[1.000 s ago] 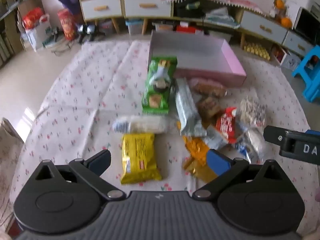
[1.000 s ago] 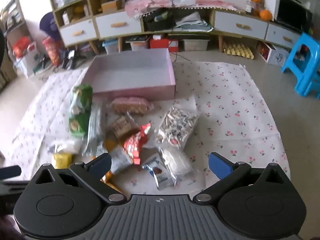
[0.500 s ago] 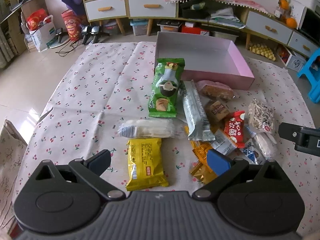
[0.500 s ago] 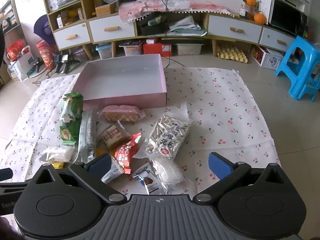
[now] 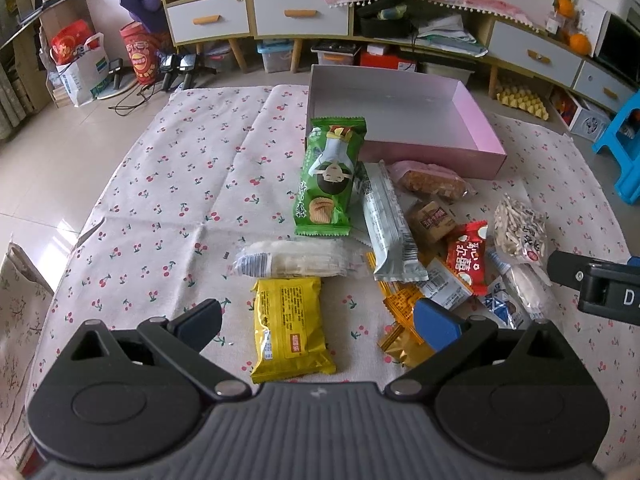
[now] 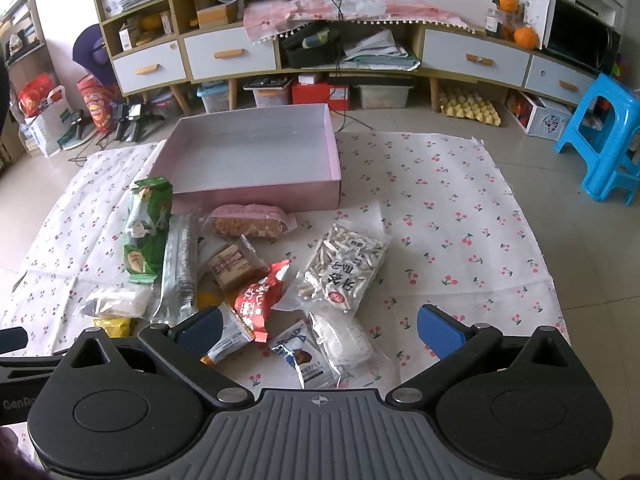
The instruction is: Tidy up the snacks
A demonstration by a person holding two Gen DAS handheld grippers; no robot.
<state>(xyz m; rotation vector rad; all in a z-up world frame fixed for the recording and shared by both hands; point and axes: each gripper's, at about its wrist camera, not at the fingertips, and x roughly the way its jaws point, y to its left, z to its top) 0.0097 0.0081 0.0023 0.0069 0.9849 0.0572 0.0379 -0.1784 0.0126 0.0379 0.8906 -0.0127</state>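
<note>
Several snack packs lie on a cherry-print cloth (image 5: pixel 192 184) in front of an empty pink box (image 5: pixel 476 120) (image 6: pixel 256 196). A yellow pack (image 5: pixel 290 330) sits right under my left gripper (image 5: pixel 316 322), which is open and holds nothing. A green chip bag (image 5: pixel 330 176) (image 6: pixel 146 228), a silver pack (image 5: pixel 386 232), a red pack (image 5: pixel 468 254) (image 6: pixel 260 300) and a bag of seeds (image 6: pixel 344 268) lie further out. Open too, my right gripper (image 6: pixel 318 328) hovers over a clear white pack (image 6: pixel 344 340) and a blue-white sachet (image 6: pixel 306 356).
Low cabinets with drawers (image 6: pixel 230 54) line the far wall. A blue plastic stool (image 6: pixel 604 136) stands at the right beyond the cloth. Bags and a red drum (image 5: pixel 138 54) sit on the floor at the far left. The right gripper's body (image 5: pixel 600 284) shows in the left wrist view.
Both cameras have drawn back and risen a little, so the snacks and box sit lower and smaller in view. No snack has moved and both grippers stay open.
</note>
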